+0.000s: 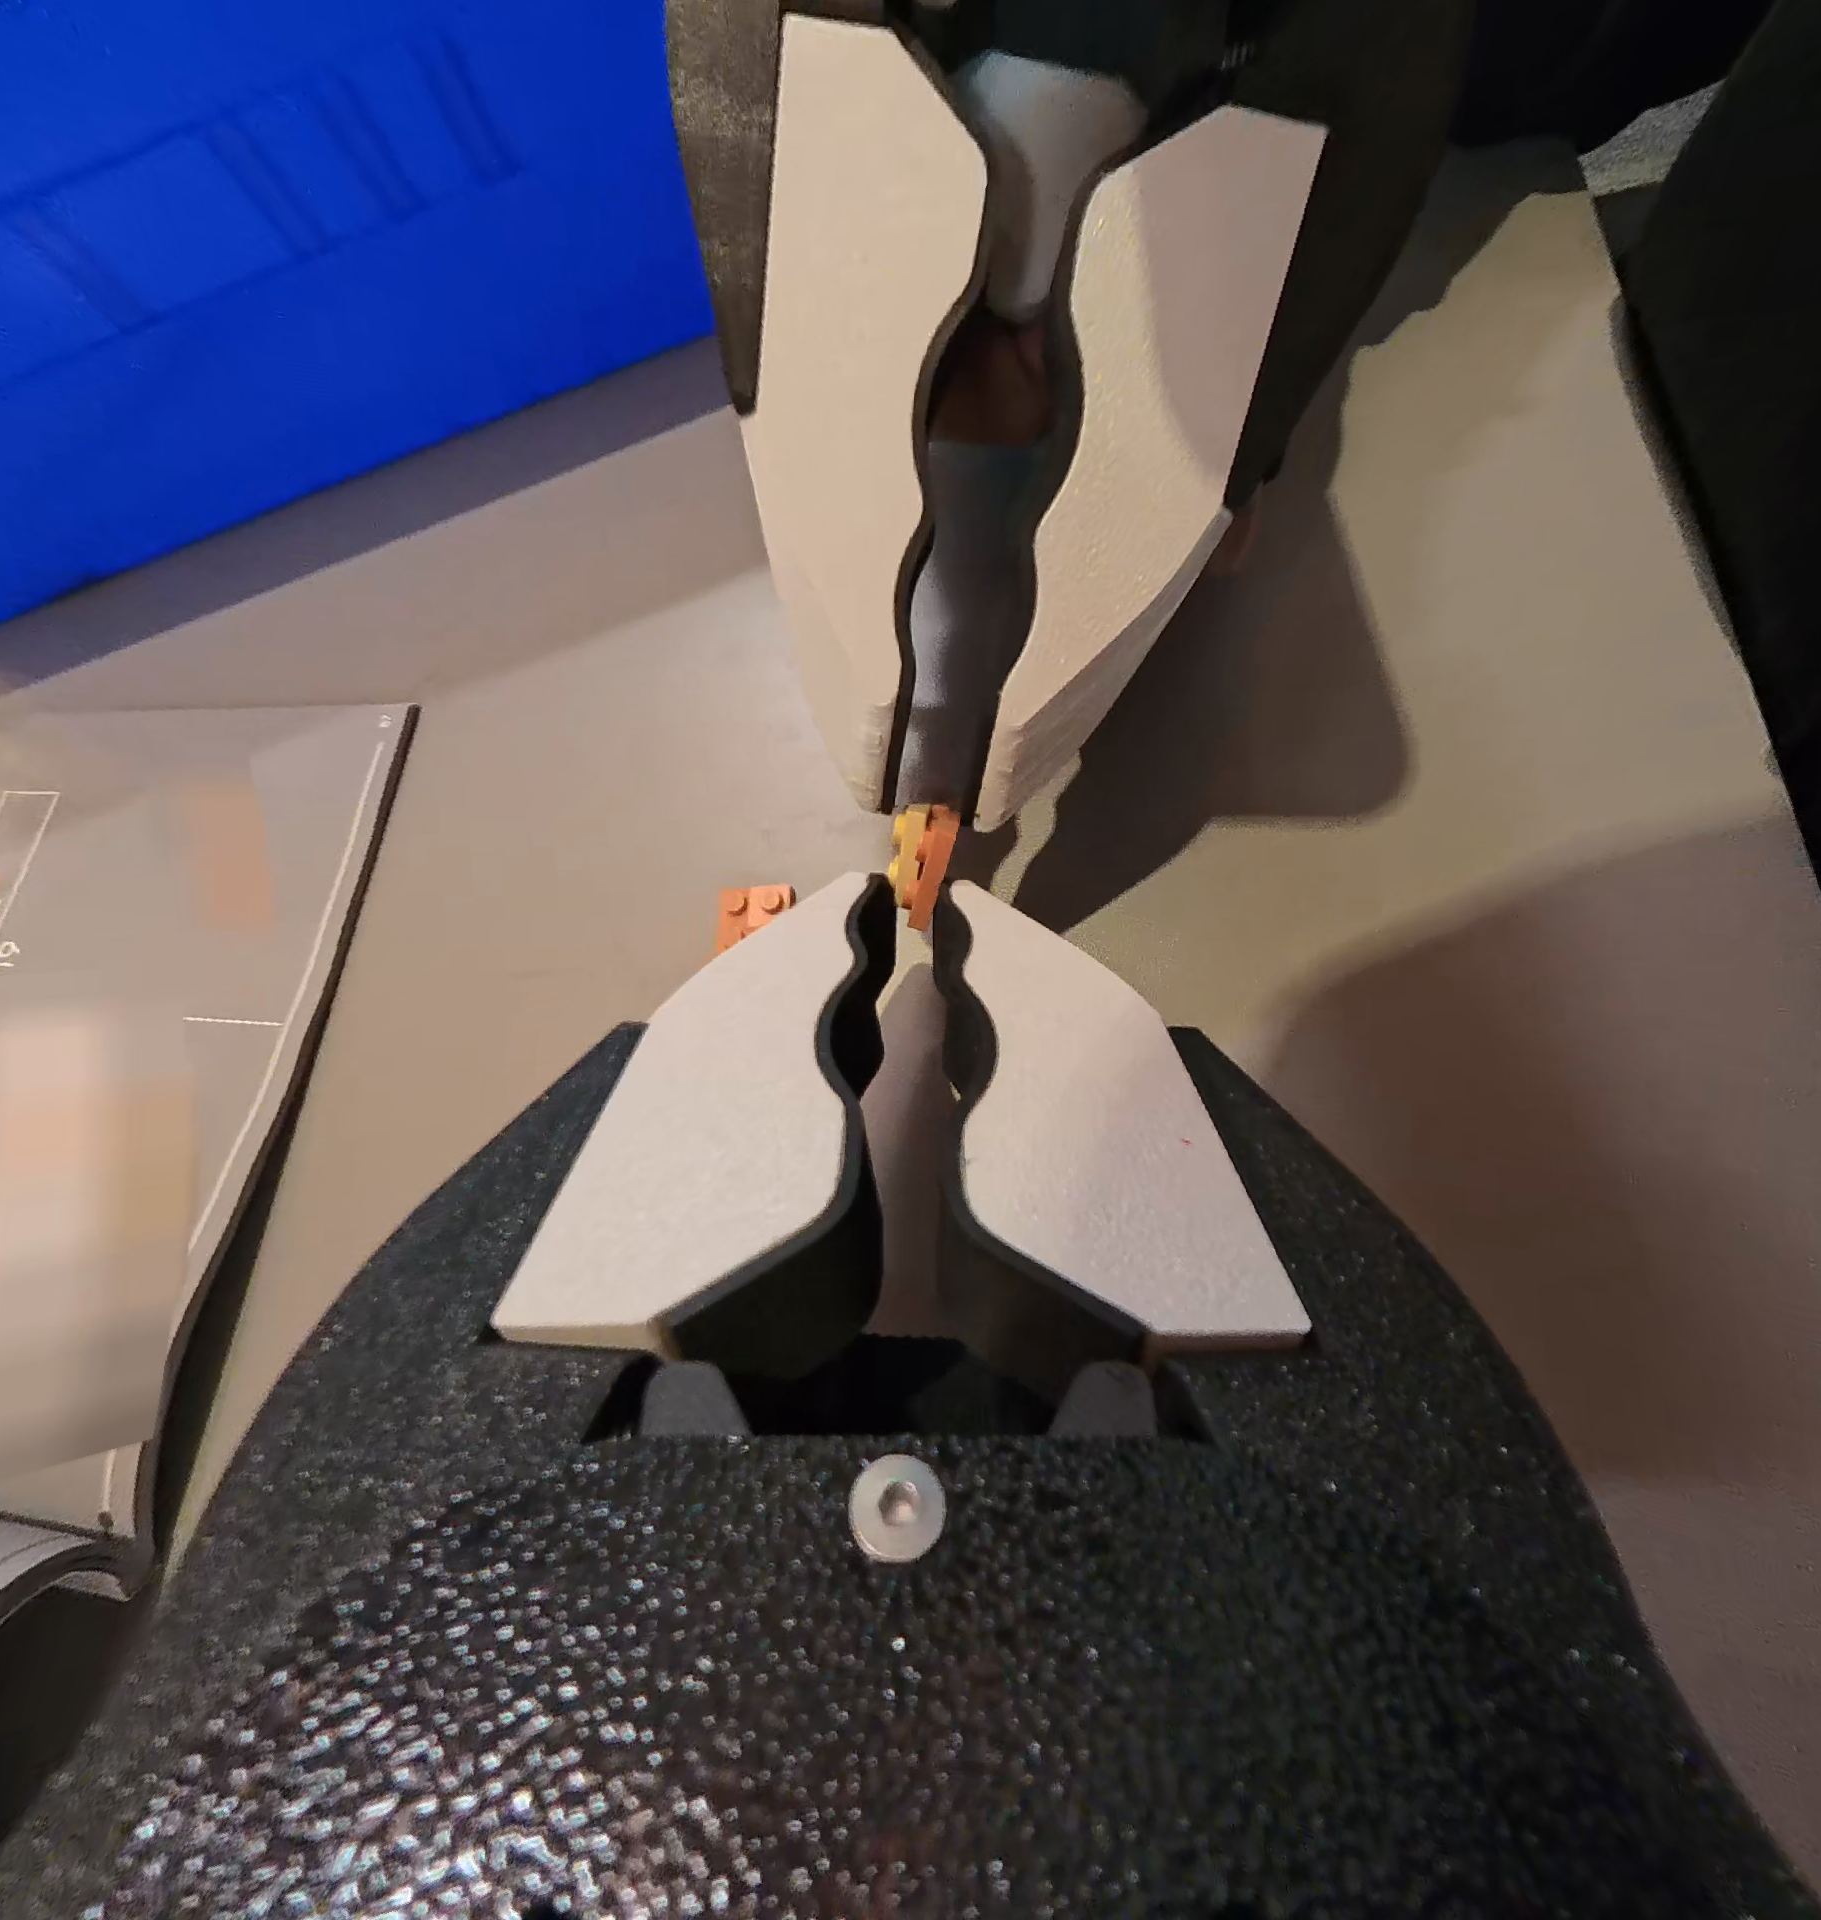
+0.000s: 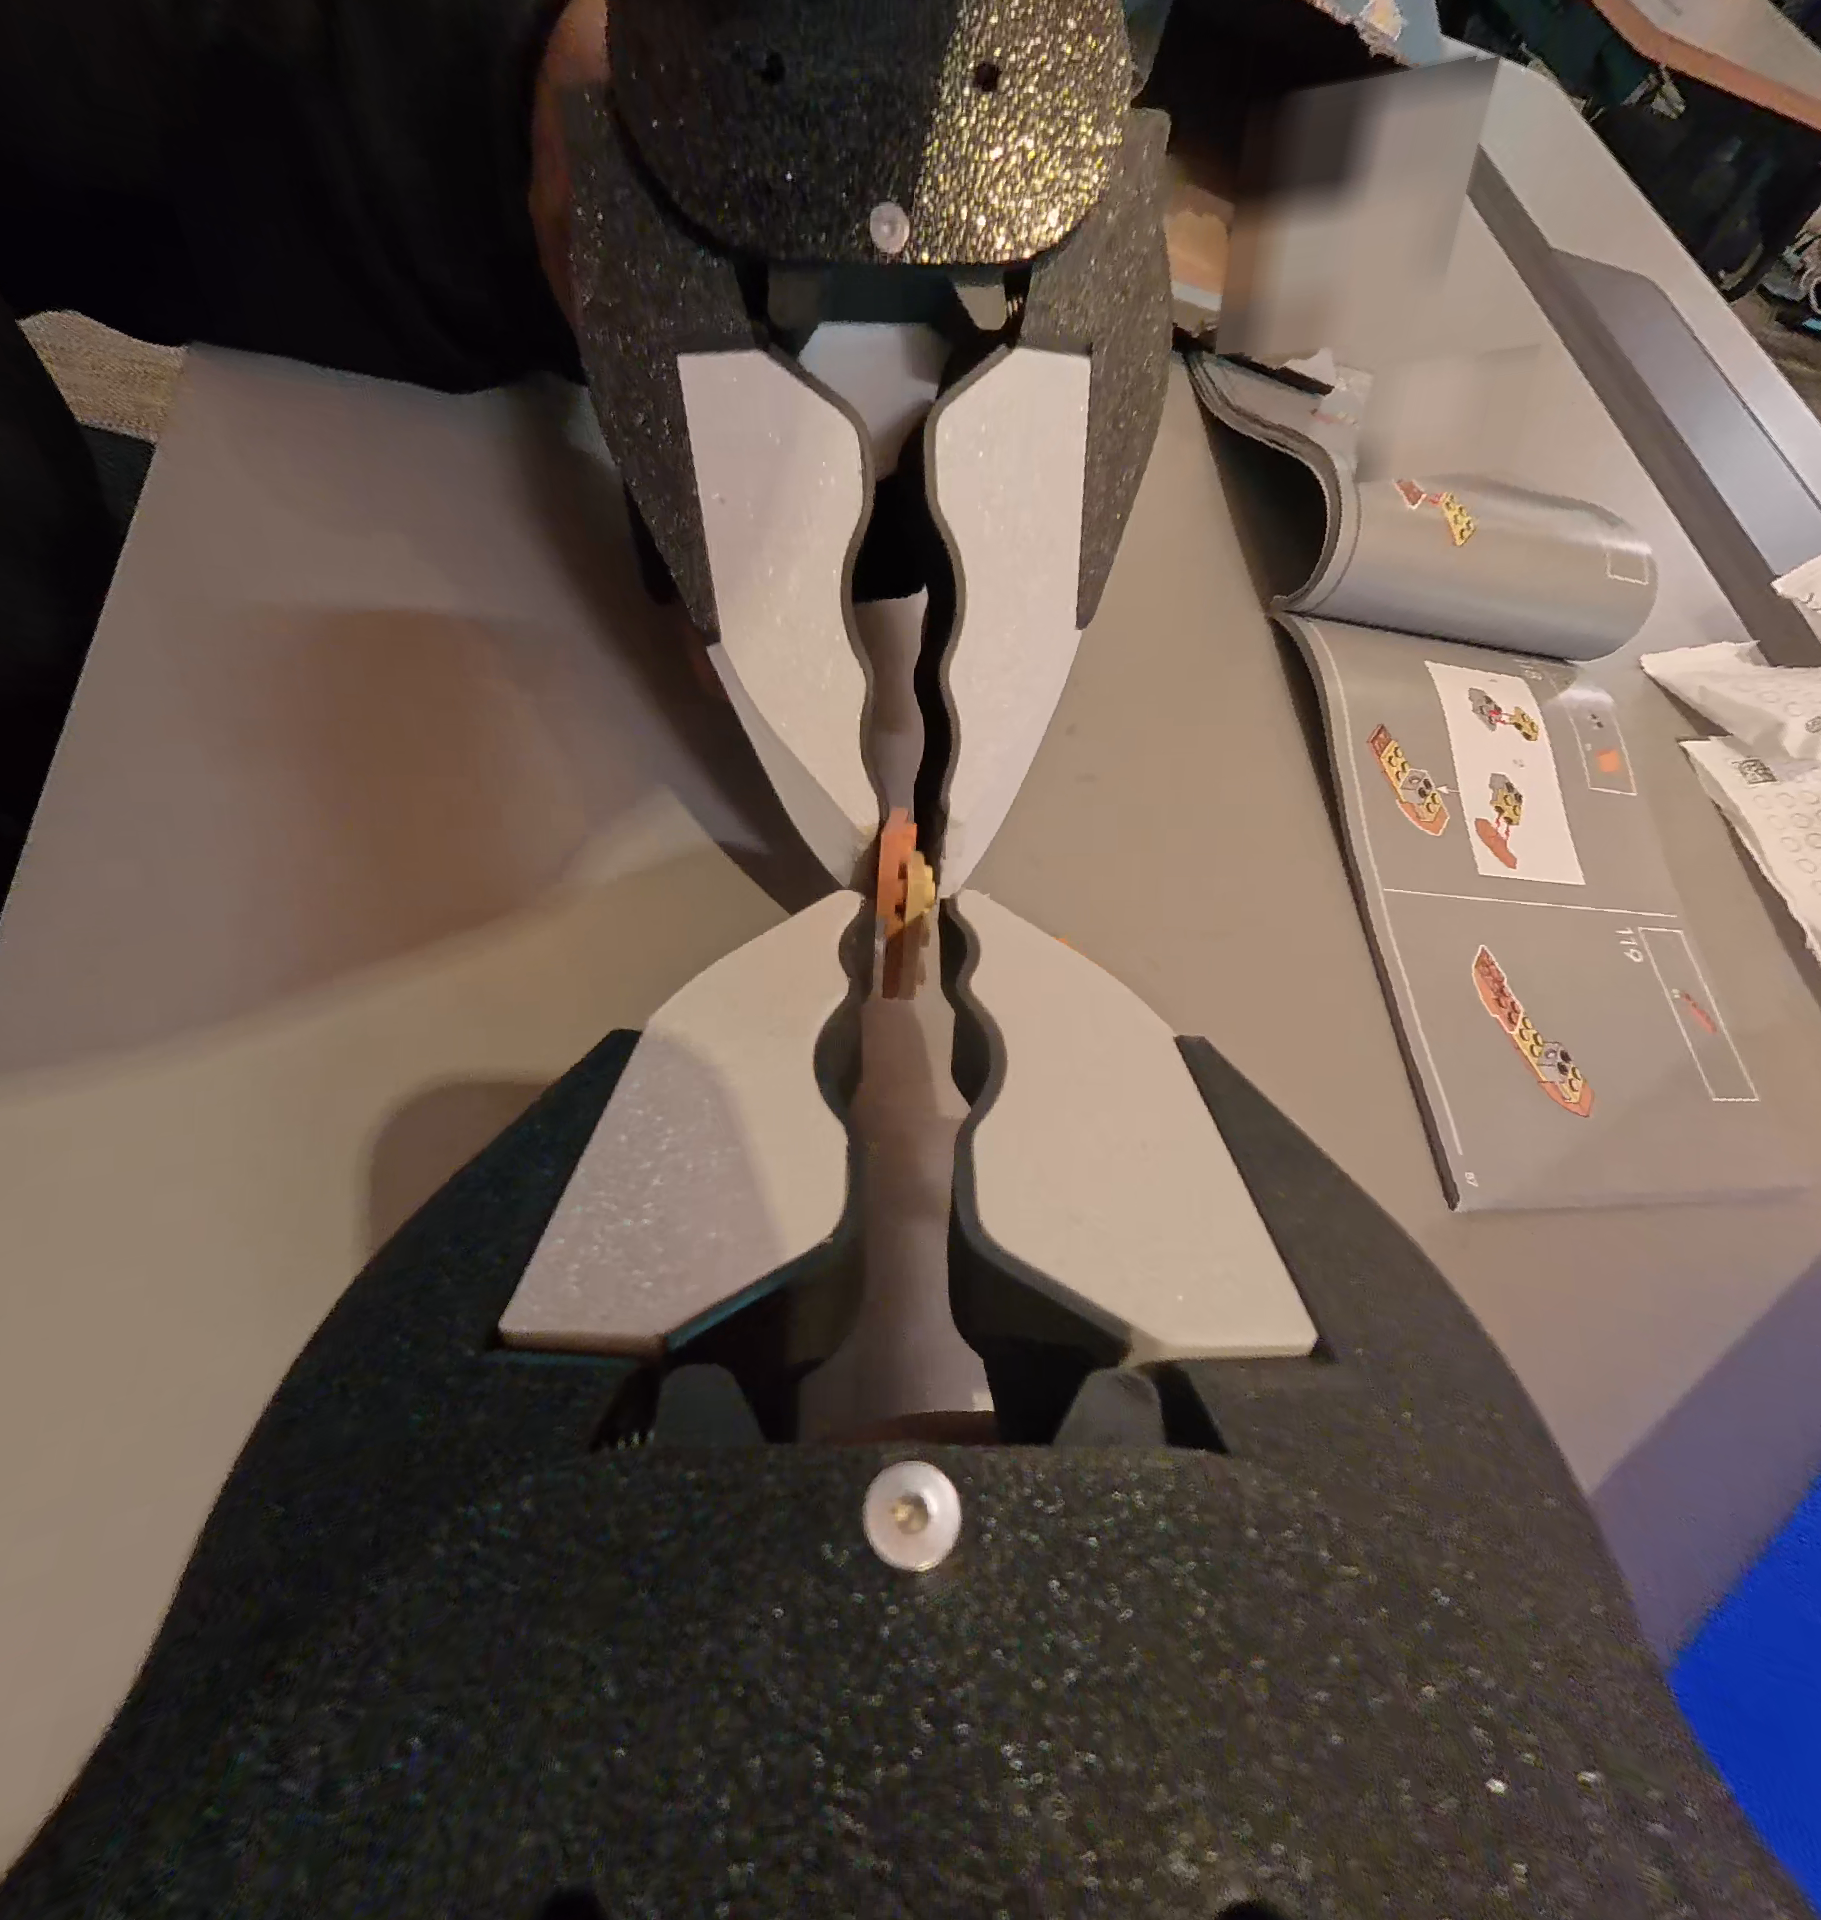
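Orange and yellow plastic is seen at the centre of the left wrist view: a small brick assembly (image 1: 921, 868), an orange plate with a yellow studded piece on its left face, is caught between the tips of the left gripper (image 1: 916, 904), whose jaws are drawn nearly together on its lower end, and the tips of the right gripper (image 1: 937, 816), which meets it from above with jaws closed to a narrow gap on the upper end. A loose orange brick (image 1: 752, 914) is seen lying on the grey table (image 1: 573, 644) just left of the left fingers (image 1: 740, 1091), partly hidden by them. An open booklet (image 1: 210, 987) lies at the left, and a blue box (image 1: 262, 260) stands beyond it; its contents cannot be told. In the right wrist view the same assembly (image 2: 901, 883) is gripped edge-on between the right gripper (image 2: 901, 935) near the camera and the left gripper (image 2: 906, 831) opposite, both closed narrowly on it, the yellow piece facing right. Shown only here are the booklet's (image 2: 1508, 883) printed building diagrams, white crumpled bags (image 2: 1799, 748) at the right edge, and a person's dark sleeve (image 2: 262, 156) behind the left gripper
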Available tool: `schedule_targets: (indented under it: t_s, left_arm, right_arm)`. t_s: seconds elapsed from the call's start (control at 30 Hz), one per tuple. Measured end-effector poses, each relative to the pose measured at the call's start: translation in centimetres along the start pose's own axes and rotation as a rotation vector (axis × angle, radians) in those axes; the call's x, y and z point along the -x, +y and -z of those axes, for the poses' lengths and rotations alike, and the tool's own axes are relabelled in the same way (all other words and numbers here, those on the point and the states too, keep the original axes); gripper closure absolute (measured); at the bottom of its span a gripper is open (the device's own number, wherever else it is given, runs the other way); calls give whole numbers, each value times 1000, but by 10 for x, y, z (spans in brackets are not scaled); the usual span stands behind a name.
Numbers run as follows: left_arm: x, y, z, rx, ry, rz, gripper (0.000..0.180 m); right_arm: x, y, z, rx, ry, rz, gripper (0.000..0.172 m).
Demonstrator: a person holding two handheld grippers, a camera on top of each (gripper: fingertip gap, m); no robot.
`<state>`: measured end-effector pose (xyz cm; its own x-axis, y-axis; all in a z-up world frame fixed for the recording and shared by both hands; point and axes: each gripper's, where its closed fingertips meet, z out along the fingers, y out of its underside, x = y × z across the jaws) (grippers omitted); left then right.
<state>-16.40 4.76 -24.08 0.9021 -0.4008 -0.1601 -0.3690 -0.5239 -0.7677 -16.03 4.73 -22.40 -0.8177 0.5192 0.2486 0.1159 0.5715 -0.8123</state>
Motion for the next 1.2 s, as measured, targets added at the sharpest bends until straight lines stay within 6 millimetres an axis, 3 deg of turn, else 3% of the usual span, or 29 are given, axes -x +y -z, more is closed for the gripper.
schedule_targets:
  t_s: [0.77, 0.93, 1.07, 1.2]
  left_arm:
    - [-8, 4, -6, 58, 8, -94, 174]
    - [-2, 3, -5, 38, -21, -76, 174]
    - [4, 0, -2, 9, -62, -95, 173]
    - [5, -7, 1, -50, -68, -100, 173]
  right_arm:
    - [9, 8, -3, 43, -58, 23, 165]
    - [3, 6, -4, 21, -18, 17, 164]
    - [-3, 12, -3, 54, 28, 46, 149]
    - [-4, 9, -2, 36, 52, 75, 160]
